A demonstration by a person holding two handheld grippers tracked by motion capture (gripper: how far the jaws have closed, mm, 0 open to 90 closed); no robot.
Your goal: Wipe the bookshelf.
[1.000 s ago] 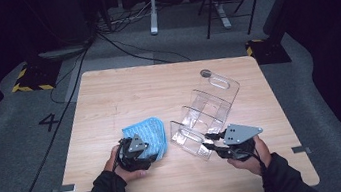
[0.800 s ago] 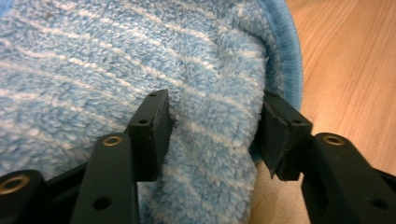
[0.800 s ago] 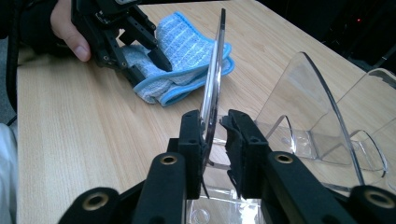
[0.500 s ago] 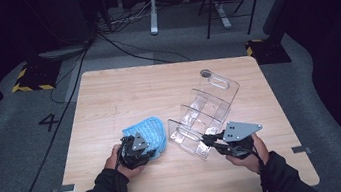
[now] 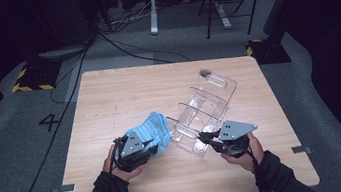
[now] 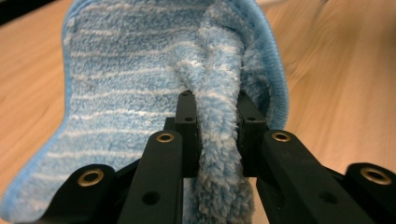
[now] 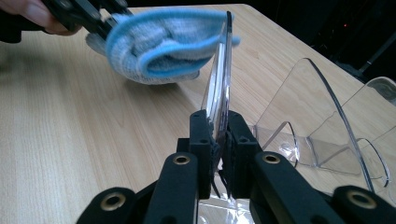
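A blue striped microfibre cloth [image 5: 153, 131] is bunched between the two grippers on the wooden table [image 5: 122, 92]. My left gripper [image 5: 151, 144] is shut on a fold of the cloth [image 6: 219, 140]; its jaws have just been closing on it. A clear plastic divided rack [image 5: 205, 108] lies tilted at the table's middle right. My right gripper [image 5: 203, 137] is shut on the near wall of that rack [image 7: 219, 100], the thin clear panel [image 7: 218, 122] pinched between its pads after its jaws closed. In the right gripper view the cloth [image 7: 163, 46] hangs just beyond the panel.
The rack's curved clear dividers [image 7: 322, 112] spread to the right of my right gripper. Bare wood lies at the table's far left and back. Cables [image 5: 115, 43], a chair base and a desk leg stand on the floor beyond the table.
The left gripper has lifted with the cloth, which now stands bunched up off the table. The right gripper has stayed at the rack's near edge.
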